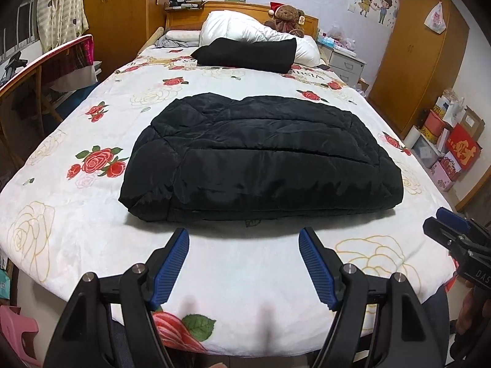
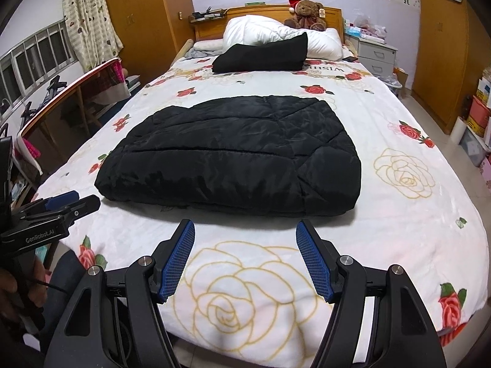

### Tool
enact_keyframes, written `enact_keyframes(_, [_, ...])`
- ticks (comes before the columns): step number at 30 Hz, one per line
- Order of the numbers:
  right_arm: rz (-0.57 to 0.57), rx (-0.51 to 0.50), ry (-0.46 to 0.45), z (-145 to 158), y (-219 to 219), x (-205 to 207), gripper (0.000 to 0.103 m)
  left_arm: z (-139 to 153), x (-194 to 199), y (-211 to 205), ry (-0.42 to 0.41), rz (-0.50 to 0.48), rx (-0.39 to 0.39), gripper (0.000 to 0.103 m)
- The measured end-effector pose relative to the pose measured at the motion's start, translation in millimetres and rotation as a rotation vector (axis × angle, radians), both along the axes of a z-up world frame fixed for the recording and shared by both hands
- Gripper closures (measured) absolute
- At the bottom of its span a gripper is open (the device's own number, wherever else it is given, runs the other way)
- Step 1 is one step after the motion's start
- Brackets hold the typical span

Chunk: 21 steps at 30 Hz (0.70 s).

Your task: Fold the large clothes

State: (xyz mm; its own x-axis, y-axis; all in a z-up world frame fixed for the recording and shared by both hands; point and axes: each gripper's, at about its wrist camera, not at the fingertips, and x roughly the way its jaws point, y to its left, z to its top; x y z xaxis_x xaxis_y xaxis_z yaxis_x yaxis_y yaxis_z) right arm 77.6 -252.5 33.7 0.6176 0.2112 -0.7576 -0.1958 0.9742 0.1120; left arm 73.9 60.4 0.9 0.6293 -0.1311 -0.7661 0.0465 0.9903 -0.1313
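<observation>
A black quilted jacket point(image 1: 260, 156) lies folded into a thick rectangle in the middle of the rose-print bed cover point(image 1: 76, 214); it also shows in the right wrist view point(image 2: 233, 153). My left gripper point(image 1: 244, 233) is open and empty, just short of the jacket's near edge. My right gripper point(image 2: 245, 225) is open and empty, also just short of the near edge, to the right of the left one. The right gripper shows at the right edge of the left wrist view point(image 1: 445, 224). The left gripper shows at the left edge of the right wrist view point(image 2: 76, 204).
A second folded black garment point(image 1: 248, 53) lies near the head of the bed, against a white duvet point(image 1: 245, 29) and a teddy bear point(image 1: 287, 17). A desk point(image 1: 30, 70) stands left of the bed. Wardrobes, a drawer unit point(image 1: 343, 61) and boxes point(image 1: 445, 141) stand on the right.
</observation>
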Motion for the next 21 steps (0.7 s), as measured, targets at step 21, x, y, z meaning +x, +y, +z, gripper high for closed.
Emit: enact_keyframes(21, [0.004,0.014,0.019,-3.6,4.8,-1.2,0.034,2.6,-2.6,-1.7,0.001,-0.002,-0.005,0.027])
